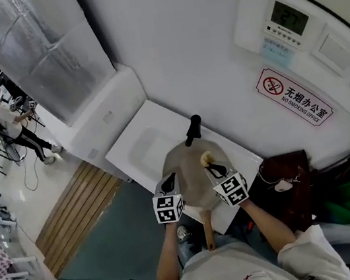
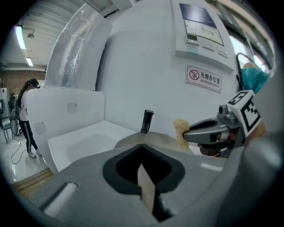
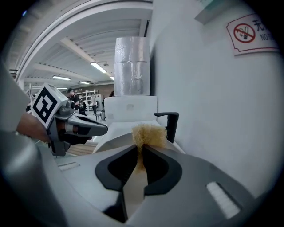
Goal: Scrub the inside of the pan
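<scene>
Only the head view catches the pan [image 1: 185, 161] with its wooden handle pointing back at you, bottom centre. Your gripper views just get its rim. It's sitting over the white sink [image 1: 138, 150], right under the black faucet [image 1: 192, 129], and the inside looks a dull matte tan. Your left gripper [image 1: 169, 180] has its jaws clamped on the pan's left edge. Your right gripper [image 1: 212, 168] has its jaws pinched tight on a fuzzy yellow scrubber [image 1: 206, 158], over the pan's upper right.

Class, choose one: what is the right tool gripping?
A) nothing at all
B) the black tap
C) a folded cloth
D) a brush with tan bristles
D: the right tool is shut on the brush, and its tan bristles stick out past the jaws, over the pan.
</scene>
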A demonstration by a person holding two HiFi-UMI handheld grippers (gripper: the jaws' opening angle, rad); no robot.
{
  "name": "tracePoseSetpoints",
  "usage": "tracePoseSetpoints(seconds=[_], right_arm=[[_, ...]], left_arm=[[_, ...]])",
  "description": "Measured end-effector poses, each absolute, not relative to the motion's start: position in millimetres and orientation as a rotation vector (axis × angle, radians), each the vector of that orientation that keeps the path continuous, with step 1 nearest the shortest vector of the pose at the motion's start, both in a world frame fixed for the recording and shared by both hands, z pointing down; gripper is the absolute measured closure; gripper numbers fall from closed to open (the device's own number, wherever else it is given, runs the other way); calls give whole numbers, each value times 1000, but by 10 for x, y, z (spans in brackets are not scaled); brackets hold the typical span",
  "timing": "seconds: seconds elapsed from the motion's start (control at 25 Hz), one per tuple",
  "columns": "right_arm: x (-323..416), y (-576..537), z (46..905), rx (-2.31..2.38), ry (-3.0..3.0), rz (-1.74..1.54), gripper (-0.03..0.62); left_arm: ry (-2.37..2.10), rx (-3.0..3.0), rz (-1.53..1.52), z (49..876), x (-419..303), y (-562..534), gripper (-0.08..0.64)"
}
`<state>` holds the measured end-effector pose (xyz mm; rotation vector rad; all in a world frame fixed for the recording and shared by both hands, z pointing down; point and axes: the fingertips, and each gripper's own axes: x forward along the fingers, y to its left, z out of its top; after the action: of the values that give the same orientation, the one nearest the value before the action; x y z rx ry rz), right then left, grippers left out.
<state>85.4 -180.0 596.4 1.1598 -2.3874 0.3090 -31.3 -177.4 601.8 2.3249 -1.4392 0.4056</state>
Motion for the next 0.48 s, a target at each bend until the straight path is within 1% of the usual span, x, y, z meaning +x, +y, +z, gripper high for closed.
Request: tracePoseSetpoints(seconds=[0.24, 0.48], right_arm=[[1037, -1769, 5790, 1226, -2444, 324, 543], [1129, -1729, 5610, 1205, -2495, 268, 543]], left_arm=[[-1485, 2333, 385, 5856, -249, -1691, 560], [-1566, 2325, 327, 5661, -186, -1633, 560]])
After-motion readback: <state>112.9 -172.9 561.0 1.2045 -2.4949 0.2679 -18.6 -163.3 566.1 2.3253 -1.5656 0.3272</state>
